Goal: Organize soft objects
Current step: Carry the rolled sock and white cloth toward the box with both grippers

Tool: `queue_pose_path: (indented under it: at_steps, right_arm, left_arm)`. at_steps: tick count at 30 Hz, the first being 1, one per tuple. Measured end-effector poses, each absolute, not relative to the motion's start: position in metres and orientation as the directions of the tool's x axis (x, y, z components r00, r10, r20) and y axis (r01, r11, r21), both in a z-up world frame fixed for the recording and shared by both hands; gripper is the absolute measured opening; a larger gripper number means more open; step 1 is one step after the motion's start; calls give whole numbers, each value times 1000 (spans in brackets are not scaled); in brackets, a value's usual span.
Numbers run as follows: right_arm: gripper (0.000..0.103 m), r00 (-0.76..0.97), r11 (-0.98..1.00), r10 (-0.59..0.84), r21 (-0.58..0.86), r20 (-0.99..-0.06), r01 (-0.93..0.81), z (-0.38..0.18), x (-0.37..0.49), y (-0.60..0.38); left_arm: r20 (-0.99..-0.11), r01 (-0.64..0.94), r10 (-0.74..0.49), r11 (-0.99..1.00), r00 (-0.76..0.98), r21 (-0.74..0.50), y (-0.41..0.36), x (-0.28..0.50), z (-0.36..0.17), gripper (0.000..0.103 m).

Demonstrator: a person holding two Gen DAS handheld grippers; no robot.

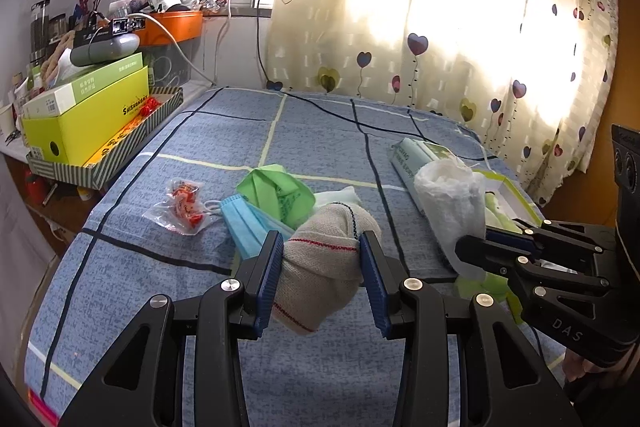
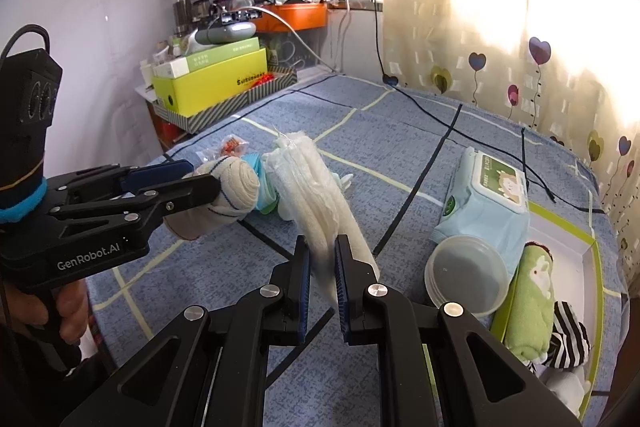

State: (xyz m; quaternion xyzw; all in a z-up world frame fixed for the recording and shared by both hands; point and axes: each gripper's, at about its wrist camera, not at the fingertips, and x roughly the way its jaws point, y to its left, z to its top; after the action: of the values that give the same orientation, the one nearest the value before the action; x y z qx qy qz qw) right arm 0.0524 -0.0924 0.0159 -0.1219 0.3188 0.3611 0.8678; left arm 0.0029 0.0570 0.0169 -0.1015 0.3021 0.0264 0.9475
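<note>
Rolled sock [image 1: 326, 259] pinched between blue pads of left tool [image 1: 322, 247], lifted clear of bed [image 1: 180, 275]. White gauzy bundle in clear wrap [image 2: 316, 195] clamped in right tool [image 2: 322, 259], pads nearly together, raised above bed. Behind sock on bedspread: blue face mask [image 1: 244, 223], green folded cloth [image 1: 280, 191], small red-printed packet [image 1: 182, 205]. Near right tool: round plastic lid [image 2: 466, 275], wet wipes pack [image 2: 486, 195], green-edged box [image 2: 576, 247] containing green towel roll [image 2: 530, 299] and striped cloth [image 2: 568, 341].
</note>
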Motion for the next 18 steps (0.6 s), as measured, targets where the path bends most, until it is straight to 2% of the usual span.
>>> queue_pose_path:
  at_steps: [18]
  right_arm:
    - [11, 625, 773, 551, 56, -553, -632, 40, 48, -151]
  left_arm:
    - [-505, -6, -128, 967, 853, -254, 28, 14, 41, 40]
